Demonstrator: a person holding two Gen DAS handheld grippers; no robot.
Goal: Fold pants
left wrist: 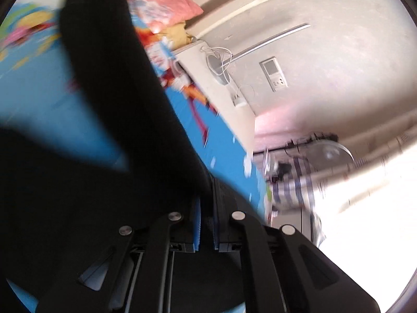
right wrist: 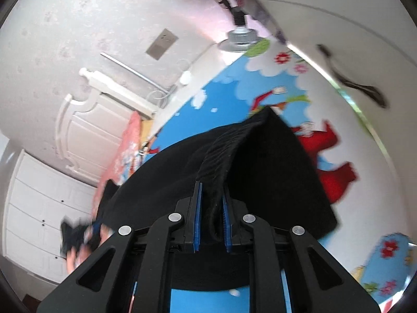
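Observation:
The black pants point(left wrist: 117, 109) hang lifted over a bed with a blue cartoon-print sheet point(left wrist: 34, 91). In the left wrist view my left gripper point(left wrist: 207, 208) is shut on the pants fabric, and one leg stretches away toward the upper left. In the right wrist view my right gripper point(right wrist: 211, 203) is shut on the ribbed waistband point(right wrist: 221, 154) of the pants point(right wrist: 273, 169), which drape to both sides over the sheet point(right wrist: 234, 88). The other gripper and hand point(right wrist: 78, 237) show blurred at the lower left.
A pink pillow point(left wrist: 161, 0) lies at the head of the bed, by a white headboard point(right wrist: 86, 130). A white bedside table point(left wrist: 216, 78) with cables stands along the wall. A dark strap point(right wrist: 351, 80) lies on a white surface beside the bed.

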